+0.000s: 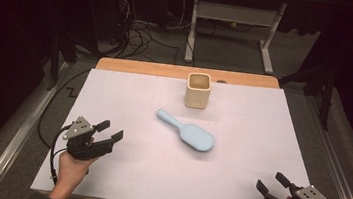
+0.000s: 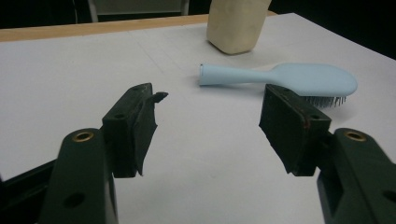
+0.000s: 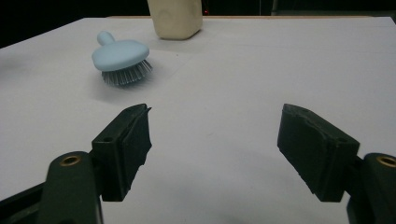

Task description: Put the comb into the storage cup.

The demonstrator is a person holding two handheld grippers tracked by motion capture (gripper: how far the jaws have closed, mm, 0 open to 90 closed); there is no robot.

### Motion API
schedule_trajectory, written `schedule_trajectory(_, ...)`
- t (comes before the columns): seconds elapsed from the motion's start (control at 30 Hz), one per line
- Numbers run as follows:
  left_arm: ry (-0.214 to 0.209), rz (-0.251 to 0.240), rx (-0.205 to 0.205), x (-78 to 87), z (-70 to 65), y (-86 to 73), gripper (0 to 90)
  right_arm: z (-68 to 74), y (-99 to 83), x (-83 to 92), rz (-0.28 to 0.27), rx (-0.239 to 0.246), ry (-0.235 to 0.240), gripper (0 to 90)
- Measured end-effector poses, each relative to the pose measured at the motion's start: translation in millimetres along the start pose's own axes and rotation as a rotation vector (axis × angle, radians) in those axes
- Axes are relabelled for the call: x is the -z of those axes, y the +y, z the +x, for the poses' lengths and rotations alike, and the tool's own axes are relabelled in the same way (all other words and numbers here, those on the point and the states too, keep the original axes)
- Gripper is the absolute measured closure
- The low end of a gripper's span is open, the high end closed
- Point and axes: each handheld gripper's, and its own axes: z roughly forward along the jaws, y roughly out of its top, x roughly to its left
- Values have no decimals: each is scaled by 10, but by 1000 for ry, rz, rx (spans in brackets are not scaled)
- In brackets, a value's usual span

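A light blue hairbrush (image 1: 188, 133) lies bristles down in the middle of the white table top (image 1: 115, 92), its handle toward the far left. Behind it stands a cream square cup (image 1: 198, 90), upright and open at the top. My left gripper (image 1: 110, 131) is held over the near left of the table, open, nothing between its jaws, pointing toward the brush. In the left gripper view the hairbrush (image 2: 280, 79) lies ahead with the cup (image 2: 236, 23) behind. My right gripper (image 1: 271, 183) rests at the near right corner, open and empty; its view has the hairbrush (image 3: 120, 56) and cup (image 3: 175, 17) far off.
The table's far wooden edge (image 1: 158, 69) runs behind the cup. Beyond it are dark floor, cables (image 1: 137, 29) and a white desk frame (image 1: 234, 20). A metal rail (image 1: 14, 136) runs along the table's left side.
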Motion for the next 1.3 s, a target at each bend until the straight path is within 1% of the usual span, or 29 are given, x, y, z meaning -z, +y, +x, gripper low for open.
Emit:
schedule_trajectory(0.23,-2,6,-10,-71,-15,27,364,-2,-3,-4,-1,-4,2,261)
schedule_trajectory(0.6,-5,7,-18,-129,-19,85,364,-2,-2,-10,6,0,5,259)
schedule_trajectory(0.97,-11,14,-30,-258,-52,159,365,1,-3,-18,12,-5,4,246)
schedule_trajectory(1.3,-10,22,-40,-360,-80,219,370,5,-3,-23,15,-1,10,245)
